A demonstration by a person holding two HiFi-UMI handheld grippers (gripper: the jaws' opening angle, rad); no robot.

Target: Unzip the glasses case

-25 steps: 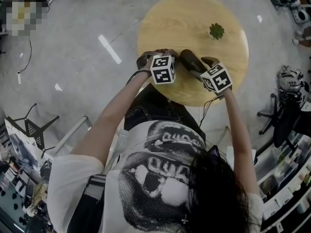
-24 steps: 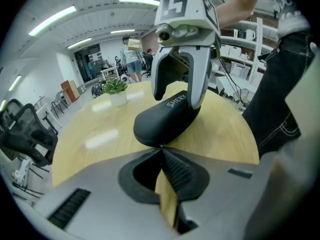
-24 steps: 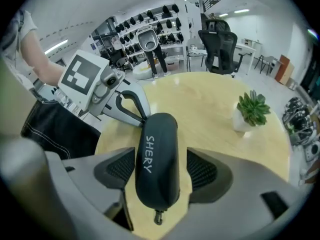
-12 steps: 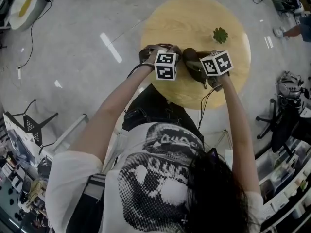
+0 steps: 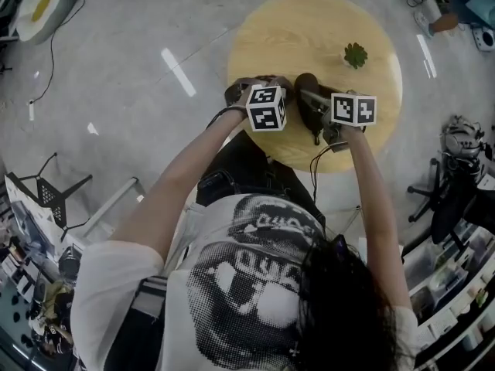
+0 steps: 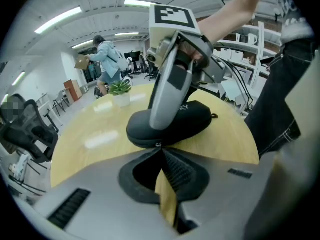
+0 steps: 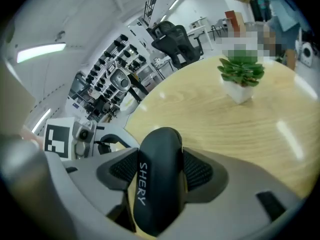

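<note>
A black zipped glasses case lies near the front edge of the round wooden table. In the left gripper view the case is right ahead. My left gripper is shut, and its tips pinch the small zipper pull at the case's near end. My right gripper straddles the case across its width. Its jaws are closing, and both ribbed pads touch the case's sides. One of the right gripper's grey fingers crosses over the top of the case.
A small potted plant stands at the table's far right, well away from the case. The table's front edge is close under both hands. Office chairs and shelves surround the table, and a person stands in the background.
My right gripper has rolled and shifted along the table, and its jaws now sit around the case. The left gripper has stayed at the case's end.
</note>
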